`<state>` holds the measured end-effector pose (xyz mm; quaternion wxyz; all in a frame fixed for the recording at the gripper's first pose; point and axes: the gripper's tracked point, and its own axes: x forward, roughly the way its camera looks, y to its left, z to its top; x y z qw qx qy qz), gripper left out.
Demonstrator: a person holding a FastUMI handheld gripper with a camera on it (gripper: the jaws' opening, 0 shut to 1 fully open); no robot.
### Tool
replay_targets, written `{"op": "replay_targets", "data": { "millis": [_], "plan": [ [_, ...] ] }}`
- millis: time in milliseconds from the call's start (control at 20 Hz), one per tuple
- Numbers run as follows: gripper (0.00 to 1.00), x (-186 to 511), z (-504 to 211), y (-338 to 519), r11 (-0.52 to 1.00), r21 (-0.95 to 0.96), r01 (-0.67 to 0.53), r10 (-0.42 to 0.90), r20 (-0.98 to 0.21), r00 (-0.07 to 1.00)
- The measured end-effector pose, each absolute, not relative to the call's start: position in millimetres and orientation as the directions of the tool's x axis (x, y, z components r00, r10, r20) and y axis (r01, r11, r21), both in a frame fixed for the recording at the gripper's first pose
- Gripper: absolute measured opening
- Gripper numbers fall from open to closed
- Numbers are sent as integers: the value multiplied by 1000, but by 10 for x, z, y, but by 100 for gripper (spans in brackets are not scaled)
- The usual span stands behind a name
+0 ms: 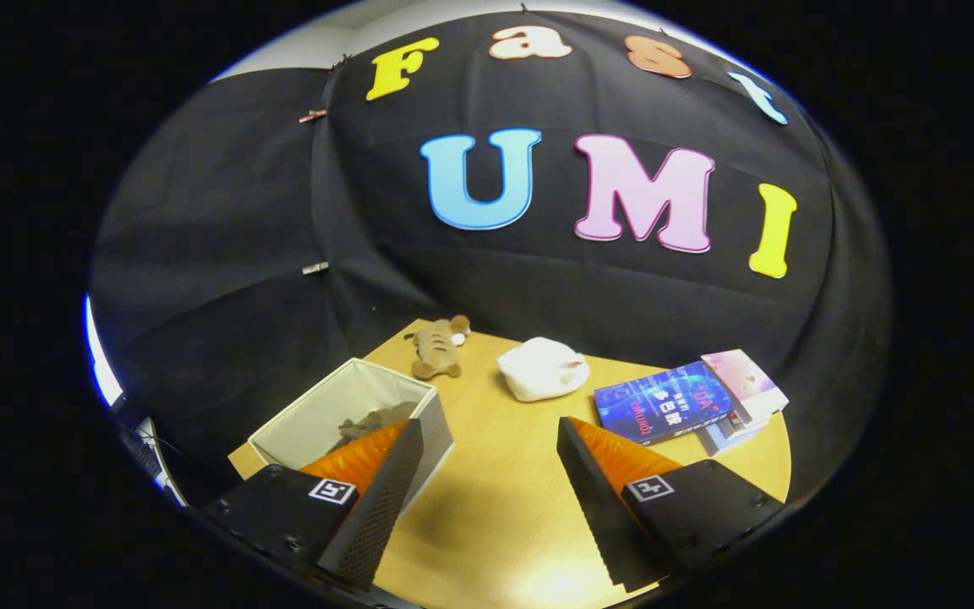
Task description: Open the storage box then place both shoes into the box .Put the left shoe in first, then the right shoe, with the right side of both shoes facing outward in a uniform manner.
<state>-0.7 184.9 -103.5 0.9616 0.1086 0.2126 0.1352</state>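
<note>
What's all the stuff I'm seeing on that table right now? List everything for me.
Open white fabric storage box: one, white, beside the left finger, something brownish inside, too unclear to name.
Brown plush toy animal: one, brown, beyond the box, near the wall.
White crumpled cloth bundle: one, white, ahead of the fingers, mid-table.
Blue-covered book: one, dark blue, beyond the right finger.
Pink-and-white booklet: one, partly under the book's far end.
Round wooden table: one, light yellow wood.
Gripper: one, fingers spread, holding nothing.

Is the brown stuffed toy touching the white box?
Apart. The gripper view shows bare table between the stuffed toy and the box; the open gripper touches neither.
</note>
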Motion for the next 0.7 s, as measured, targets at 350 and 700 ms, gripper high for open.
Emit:
{"op": "replay_targets", "data": {
  "millis": [350,700],
  "plan": [
    [99,-232,-1024,643,972,211,-103,167,-312,935],
    [99,-549,-1077,-124,985,163,-57,98,-259,961]
  ]
}}
